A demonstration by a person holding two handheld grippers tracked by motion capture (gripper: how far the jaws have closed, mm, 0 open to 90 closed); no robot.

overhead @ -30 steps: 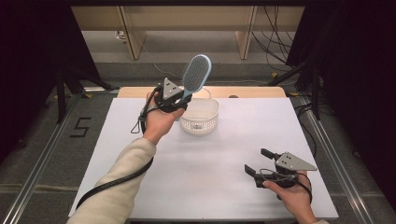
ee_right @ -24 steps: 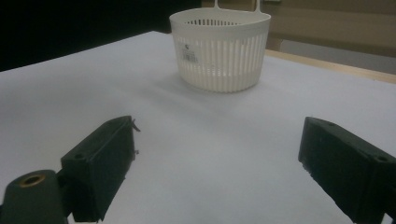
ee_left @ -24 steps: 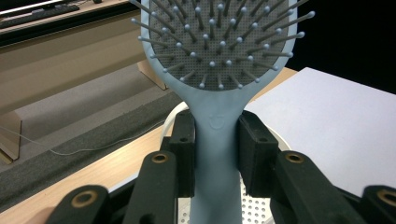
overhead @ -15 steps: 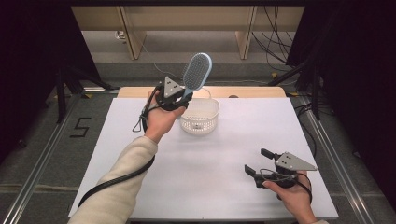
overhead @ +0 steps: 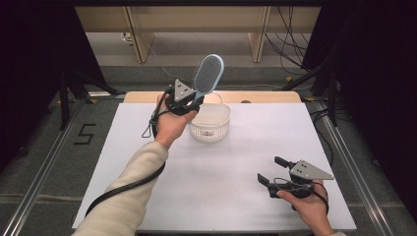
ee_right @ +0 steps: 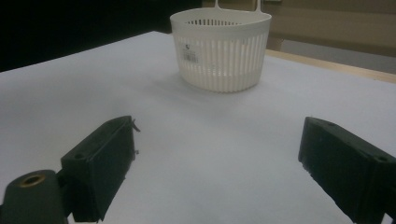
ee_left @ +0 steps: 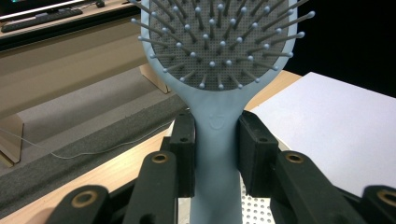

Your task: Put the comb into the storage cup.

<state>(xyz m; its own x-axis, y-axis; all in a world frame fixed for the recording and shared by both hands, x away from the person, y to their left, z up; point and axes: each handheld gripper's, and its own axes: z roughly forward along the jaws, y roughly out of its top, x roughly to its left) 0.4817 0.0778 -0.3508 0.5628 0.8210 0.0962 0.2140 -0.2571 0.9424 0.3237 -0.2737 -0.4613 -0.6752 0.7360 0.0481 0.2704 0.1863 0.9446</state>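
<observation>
White covering spreads over a pale wooden table (overhead: 265,96), with dark curtains at both sides and shelving behind. The person's left gripper (overhead: 189,101) is raised over the far part of the table, its two black jaws closed partway and pressing on either side of the neck of a pale blue hairbrush (overhead: 208,74). The brush stands upright, head above the jaws, handle running down between them. Directly below and just beyond this gripper sits a white basket (overhead: 210,122).

The work in hand appears to be setting the brush into that basket. To do it well, the left gripper should probably tip the brush so the handle end points into the opening, lower it until that end nears the basket floor, and only then ease the jaws apart, so the light basket is not knocked over.

The brush is smooth moulded plastic with a broad oval head, a grey mesh cushion (ee_left: 224,42) and thin ball-tipped pins. The basket is round, slightly tapered, with slotted walls, a perforated rim band and a thin hoop handle on its far side.

The right gripper (overhead: 273,170) rests low at the near right of the table, well apart from the basket, jaws spread wide with nothing between them.
</observation>
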